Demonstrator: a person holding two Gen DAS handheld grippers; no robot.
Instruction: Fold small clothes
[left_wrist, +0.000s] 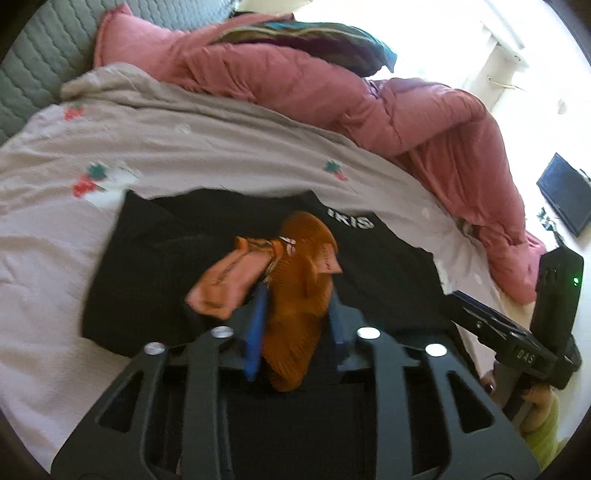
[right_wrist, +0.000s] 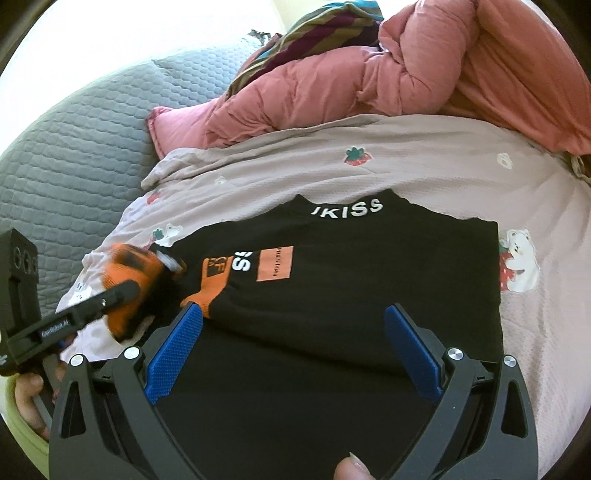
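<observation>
A black top (right_wrist: 351, 288) with white lettering and an orange patch lies folded flat on the bed. Its orange ribbed cuff (left_wrist: 299, 295) and a peach tag or strip (left_wrist: 225, 280) lie bunched on the black cloth. My left gripper (left_wrist: 298, 295) has its jaws a little apart. The cuff sits loosely between the blue pads (left_wrist: 256, 332) and does not look squeezed. In the right wrist view, the left gripper (right_wrist: 122, 291) is at the top's left edge, with the blurred cuff (right_wrist: 125, 266). My right gripper (right_wrist: 295, 310) hovers wide open over the top's near edge with nothing between its fingers.
A pale bedsheet (right_wrist: 424, 166) with strawberry prints covers the bed. A bunched pink duvet (right_wrist: 369, 81) and striped cloth (right_wrist: 317, 33) lie along the far side, with a grey quilted cover (right_wrist: 85, 147) to the left. A person's fingers (right_wrist: 351, 469) hold the right gripper's handle.
</observation>
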